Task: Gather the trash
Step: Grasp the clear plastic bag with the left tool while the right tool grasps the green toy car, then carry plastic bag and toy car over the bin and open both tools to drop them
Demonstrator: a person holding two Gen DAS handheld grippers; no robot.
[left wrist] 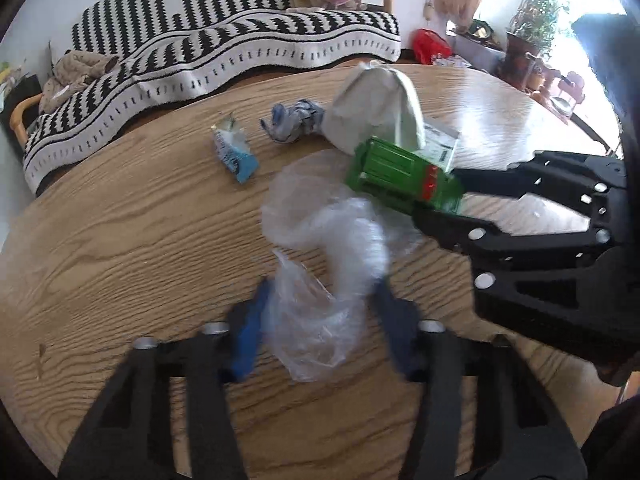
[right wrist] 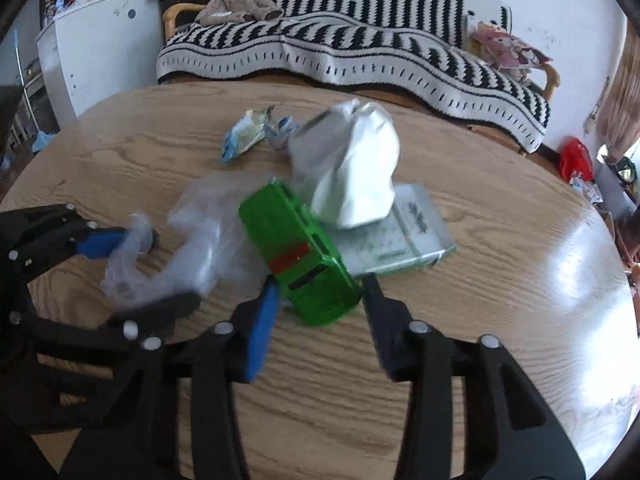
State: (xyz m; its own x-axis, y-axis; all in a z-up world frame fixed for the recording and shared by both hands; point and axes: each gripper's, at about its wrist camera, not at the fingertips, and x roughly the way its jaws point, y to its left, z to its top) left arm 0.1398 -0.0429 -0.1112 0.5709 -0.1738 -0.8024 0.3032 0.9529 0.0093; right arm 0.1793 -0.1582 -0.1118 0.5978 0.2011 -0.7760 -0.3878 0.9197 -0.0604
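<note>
A clear plastic bag lies crumpled on the round wooden table. My left gripper is open with the bag's near end between its fingers. A green carton lies beside the bag, and my right gripper is open around its near end. In the left wrist view the right gripper reaches the green carton from the right. A white crumpled bag, a blue-white wrapper and a crumpled blue-white packet lie behind.
A flat pale packet lies under the white bag. A sofa with a black-and-white blanket stands behind the table. A white cabinet is at the far left, and a red bag and plants at the right.
</note>
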